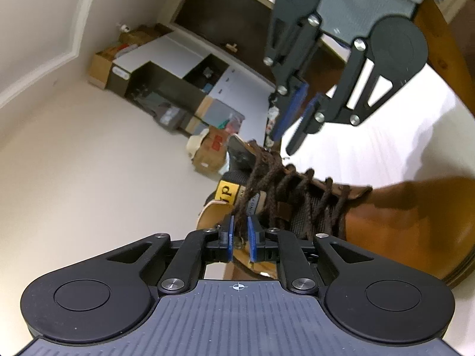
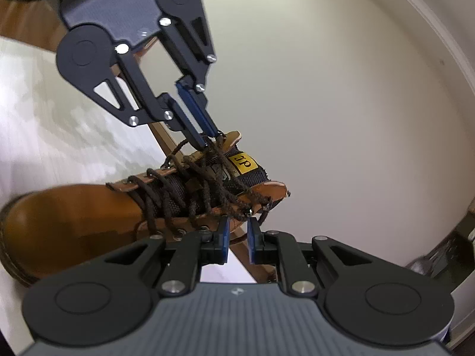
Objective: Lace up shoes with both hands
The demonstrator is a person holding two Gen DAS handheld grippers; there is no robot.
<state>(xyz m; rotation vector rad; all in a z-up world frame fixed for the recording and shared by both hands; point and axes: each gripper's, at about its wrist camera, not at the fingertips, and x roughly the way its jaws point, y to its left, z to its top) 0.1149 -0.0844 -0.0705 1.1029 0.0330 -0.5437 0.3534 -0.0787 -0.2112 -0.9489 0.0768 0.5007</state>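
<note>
A tan leather boot point(image 1: 409, 222) with dark brown laces point(image 1: 299, 187) and a yellow tongue tag point(image 1: 227, 191) lies on a white table; it also shows in the right wrist view point(image 2: 74, 210). My left gripper point(image 1: 240, 237) is narrowly parted with lace strands point(image 1: 242, 207) running between its blue pads at the boot's collar; in the right wrist view it point(image 2: 207, 136) looks closed on the lace. My right gripper point(image 2: 237, 234) is slightly open by the boot's near collar, laces point(image 2: 237, 201) just in front of its tips. In the left wrist view it point(image 1: 288, 136) hovers above the boot.
The white table top point(image 1: 386, 136) has a wooden edge point(image 2: 166, 145). Beyond it, on the floor, stand cardboard boxes point(image 1: 210, 151) and dark shelving with clutter point(image 1: 166, 95). Pale wall fills the background.
</note>
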